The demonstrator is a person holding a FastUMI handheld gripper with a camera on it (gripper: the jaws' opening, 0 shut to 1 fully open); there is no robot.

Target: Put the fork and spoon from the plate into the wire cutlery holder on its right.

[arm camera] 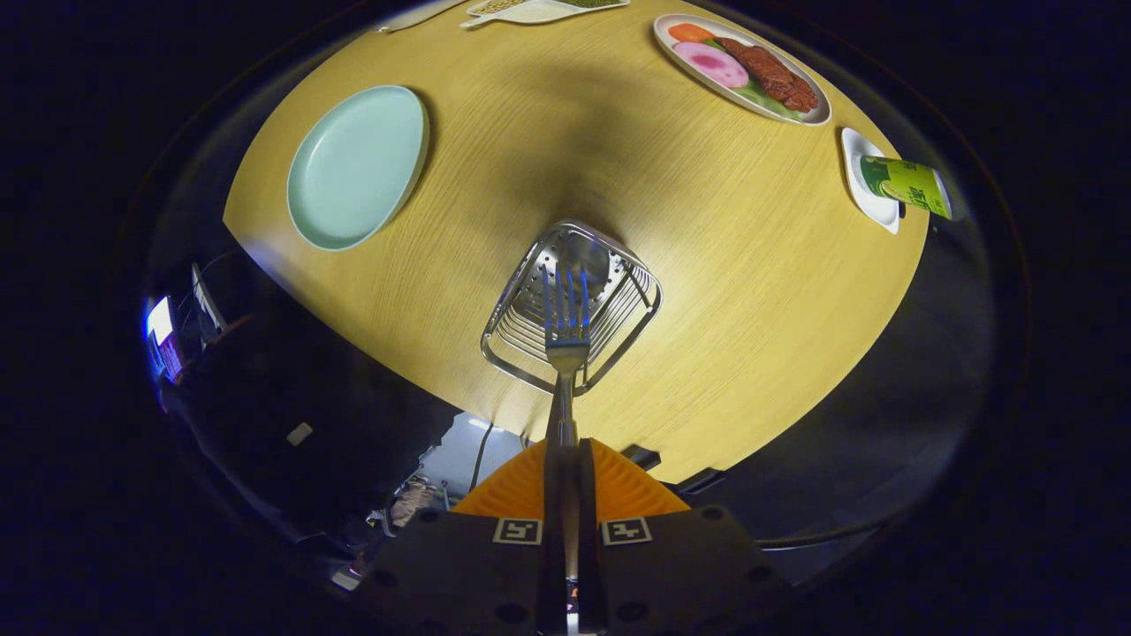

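My gripper [565,452] is shut on the handle of a metal fork [566,331], which points straight ahead from between the fingers. The fork's tines hang over the open mouth of the wire cutlery holder [521,353], seen from above on the wooden table [724,291]. A shiny shape inside the holder may be the spoon; I cannot tell. To the holder's left lies the pale green plate [358,166] with nothing on it.
A plate with sliced food [740,66] sits far right beyond the holder. A green can on a small white dish [892,183] is at the table's right edge. More dishes [530,11] lie at the far side. The table edge runs just below the holder.
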